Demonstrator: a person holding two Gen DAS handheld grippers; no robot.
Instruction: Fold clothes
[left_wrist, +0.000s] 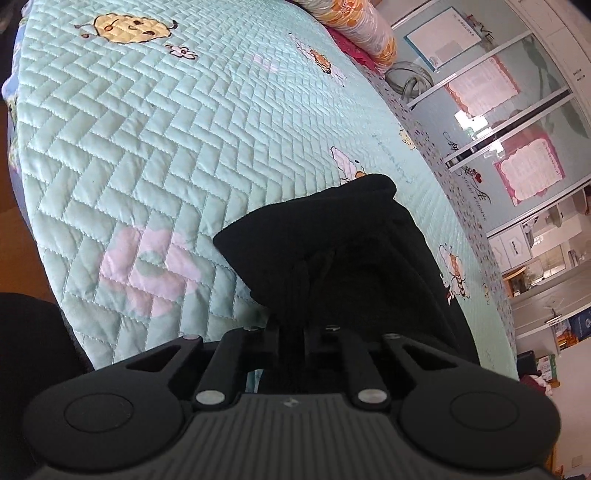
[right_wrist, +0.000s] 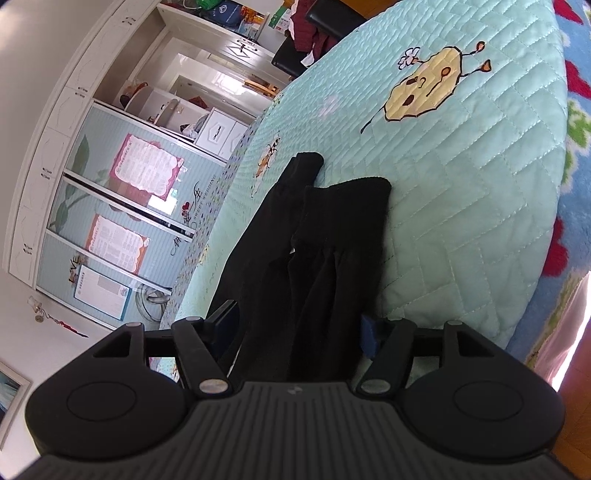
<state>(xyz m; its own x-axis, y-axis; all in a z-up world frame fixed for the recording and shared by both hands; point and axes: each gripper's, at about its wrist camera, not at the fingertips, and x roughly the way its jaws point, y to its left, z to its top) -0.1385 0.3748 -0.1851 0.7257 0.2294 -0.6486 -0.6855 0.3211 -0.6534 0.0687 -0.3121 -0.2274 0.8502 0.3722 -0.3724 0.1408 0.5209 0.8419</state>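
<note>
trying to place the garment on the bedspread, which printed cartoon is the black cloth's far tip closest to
The small bee beside the black garment's far tip. The big yellow cookie figure sits well away on the quilted bedspread.

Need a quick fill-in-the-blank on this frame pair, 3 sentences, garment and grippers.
1. The garment being folded is ____ in colour.
2. It lies on a quilted bedspread whose ground colour is pale ____.
3. The left gripper is shut on the ____, while the right gripper has cloth between wide-set fingers.

Missing words: black; green; garment
</note>
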